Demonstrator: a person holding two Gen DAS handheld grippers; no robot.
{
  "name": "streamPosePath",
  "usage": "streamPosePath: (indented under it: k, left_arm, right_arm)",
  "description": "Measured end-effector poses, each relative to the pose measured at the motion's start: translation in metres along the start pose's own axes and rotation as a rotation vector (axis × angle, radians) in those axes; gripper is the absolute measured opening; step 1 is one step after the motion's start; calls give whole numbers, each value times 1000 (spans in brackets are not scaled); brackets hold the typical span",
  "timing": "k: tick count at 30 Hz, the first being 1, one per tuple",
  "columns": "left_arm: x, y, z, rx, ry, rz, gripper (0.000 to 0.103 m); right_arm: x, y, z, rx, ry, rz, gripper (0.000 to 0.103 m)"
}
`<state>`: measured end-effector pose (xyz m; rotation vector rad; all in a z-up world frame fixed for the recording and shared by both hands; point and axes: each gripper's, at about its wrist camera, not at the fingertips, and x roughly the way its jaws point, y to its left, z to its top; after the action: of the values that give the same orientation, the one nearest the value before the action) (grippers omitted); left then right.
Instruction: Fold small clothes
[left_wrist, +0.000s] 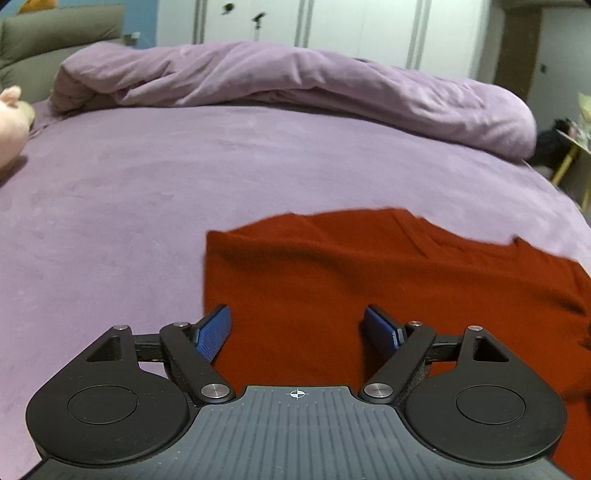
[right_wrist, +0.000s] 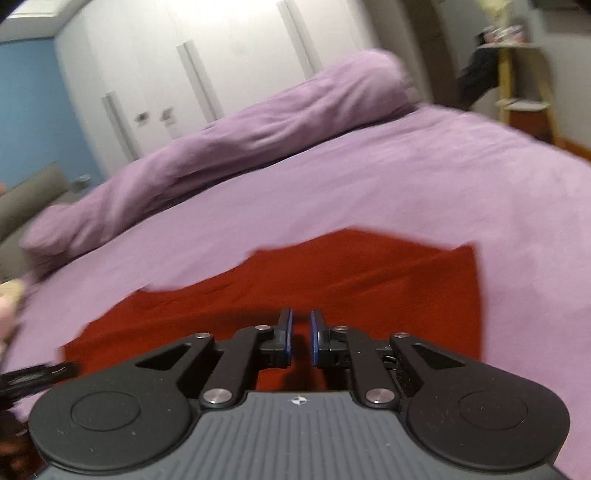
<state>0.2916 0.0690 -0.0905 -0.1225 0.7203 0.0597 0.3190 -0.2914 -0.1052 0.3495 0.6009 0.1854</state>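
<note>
A red garment (left_wrist: 369, 277) lies flat on the purple bed sheet (left_wrist: 147, 184). In the left wrist view my left gripper (left_wrist: 297, 312) hovers over the garment's left part, close to its left edge. Its blue pads (left_wrist: 214, 334) stand wide apart with only cloth below them. In the right wrist view the same red garment (right_wrist: 332, 273) spreads out under my right gripper (right_wrist: 300, 314). The right gripper's pads leave a narrow gap, and nothing is caught in it. This view is blurred.
A bunched purple duvet (left_wrist: 258, 77) runs along the far side of the bed. A pink plush toy (left_wrist: 9, 125) lies at the left edge by the grey headboard (left_wrist: 55, 33). White wardrobe doors (right_wrist: 221, 55) stand behind. A yellow shelf stand (right_wrist: 517, 74) is past the bed's right side.
</note>
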Motion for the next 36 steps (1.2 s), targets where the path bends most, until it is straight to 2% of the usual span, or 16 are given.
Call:
streamPosePath:
  k: [1,3,4,6,15,19,20,22,23,24,25,27,29,32,34,36]
  left_arm:
    - [-2,-4,-4,32,-4,18,84]
    - [-4,-10,-11,88,-8,50,85]
    - [-4,-11,-12,98,-9,57,85]
    - [-4,-12,-11,97,2,69,86]
    - [-12,-14,-14,123,43,133,86]
    - [-34,-6,-16,138,76,176,86]
    - [-43,-3,-19,145,78,187,86]
    - [-70,8,-30,132,85,163,83]
    - [-88,17,-40,116,88,133,82]
    - [-106,26,-52,94,96,103,82]
    - [-123,34,-61,73,103,81,82]
    - [-161,55,-88,30,111,48,82]
    - [-188,70,-112,-7,156,35,80]
    - [-212,86,-141,-60,247,10,75]
    - [-219,93,-155,-94,274,-5,73]
    - [-221,100,-163,-149,305,-38,65]
  right_arm:
    - [-1,5,-5,-52,21,3,11]
    - [4,13,-12,-170,76,-70,10]
    - [3,12,-14,-199,67,-65,10]
    - [2,14,-13,-228,74,-86,9]
    - [2,35,-32,-522,67,-197,10]
    - [-7,52,-30,-690,144,-266,14]
    - [-15,52,-25,-674,169,-270,15]
    - [-41,44,-16,-578,222,-251,35]
    - [-59,36,-16,-510,233,-226,39]
    - [-82,26,-20,-433,233,-184,47]
    - [-106,14,-28,-365,244,-146,61]
    - [-150,-9,-48,-241,290,-100,74]
    - [-191,-32,-72,-126,348,-65,76]
    - [-246,-53,-97,8,325,-44,77]
    - [-267,-56,-104,32,322,-48,77]
    - [-271,-56,-108,9,343,-61,77]
